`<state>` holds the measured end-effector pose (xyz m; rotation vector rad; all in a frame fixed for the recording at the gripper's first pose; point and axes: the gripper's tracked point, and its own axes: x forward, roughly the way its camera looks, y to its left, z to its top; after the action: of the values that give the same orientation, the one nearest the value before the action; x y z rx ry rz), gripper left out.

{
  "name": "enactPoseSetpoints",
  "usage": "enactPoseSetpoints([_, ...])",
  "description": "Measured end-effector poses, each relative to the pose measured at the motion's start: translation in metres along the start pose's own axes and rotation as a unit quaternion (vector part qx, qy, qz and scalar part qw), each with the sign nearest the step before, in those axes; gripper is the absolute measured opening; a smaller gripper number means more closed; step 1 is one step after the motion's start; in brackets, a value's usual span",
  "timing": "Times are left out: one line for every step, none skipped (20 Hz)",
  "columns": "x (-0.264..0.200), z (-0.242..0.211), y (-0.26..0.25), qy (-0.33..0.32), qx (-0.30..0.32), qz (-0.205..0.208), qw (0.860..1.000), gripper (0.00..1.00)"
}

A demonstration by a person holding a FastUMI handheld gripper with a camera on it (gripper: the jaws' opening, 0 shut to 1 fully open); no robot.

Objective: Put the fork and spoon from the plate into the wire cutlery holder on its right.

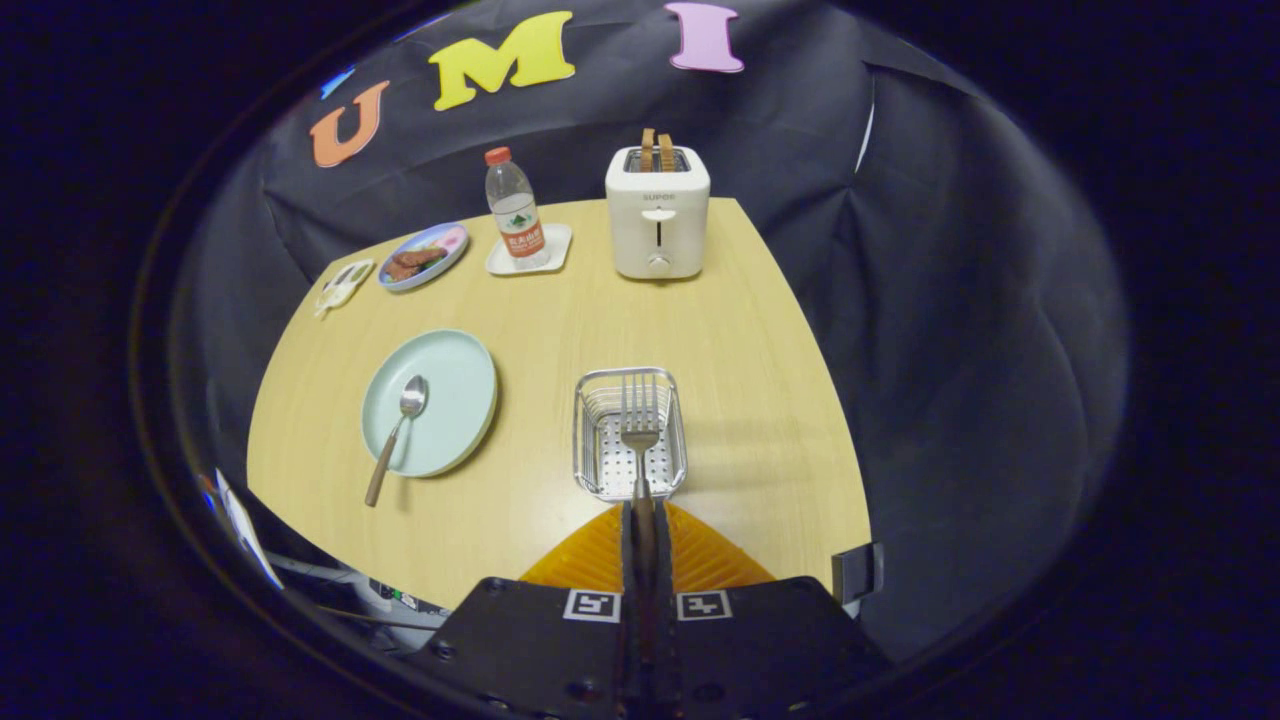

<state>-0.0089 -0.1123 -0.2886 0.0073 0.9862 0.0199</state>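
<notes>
Claw [643, 520] grips fork [640, 425], tines pointing ahead over holder [629, 433].

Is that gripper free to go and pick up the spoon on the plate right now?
Probably not yet: the gripper is shut on the fork, held over the wire holder. The spoon lies unobstructed on the plate.

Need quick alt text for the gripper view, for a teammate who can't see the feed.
The gripper is shut on the fork, holding it tines-forward over the wire cutlery holder on the wooden table. The spoon lies on the plate, left of the holder.
</notes>
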Motion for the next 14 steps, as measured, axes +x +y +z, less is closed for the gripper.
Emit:
enactPoseSetpoints([0.000, 0.001, 0.001, 0.001, 0.000, 0.000, 1.000, 0.06])
enactPoseSetpoints([0.000, 0.003, 0.002, 0.000, -0.004, -0.001, 1.000, 0.08])
enactPoseSetpoints([0.000, 0.005, 0.001, 0.000, -0.007, -0.003, 1.000, 0.09])
enactPoseSetpoints([-0.001, 0.008, 0.002, -0.001, -0.009, -0.003, 1.000, 0.09])
enactPoseSetpoints([-0.003, 0.013, 0.003, -0.005, -0.010, -0.002, 1.000, 0.09])
enactPoseSetpoints([-0.003, 0.018, 0.002, -0.011, -0.011, -0.004, 1.000, 0.09])
enactPoseSetpoints([-0.005, 0.024, 0.004, -0.018, -0.010, -0.001, 1.000, 0.08])
enactPoseSetpoints([-0.005, 0.027, 0.005, -0.021, -0.010, 0.000, 1.000, 0.08])
enactPoseSetpoints([-0.005, 0.030, 0.005, -0.023, -0.008, -0.001, 1.000, 0.09])
enactPoseSetpoints([-0.005, 0.032, 0.008, -0.027, -0.006, 0.002, 1.000, 0.09])
enactPoseSetpoints([-0.007, 0.035, 0.013, -0.031, -0.005, 0.006, 0.999, 0.10])
enactPoseSetpoints([-0.005, 0.036, 0.018, -0.035, -0.004, 0.011, 0.999, 0.14])
enactPoseSetpoints([-0.004, 0.037, 0.025, -0.041, -0.004, 0.021, 0.999, 0.22])
enactPoseSetpoints([-0.003, 0.039, 0.032, -0.047, -0.004, 0.029, 0.998, 0.29])
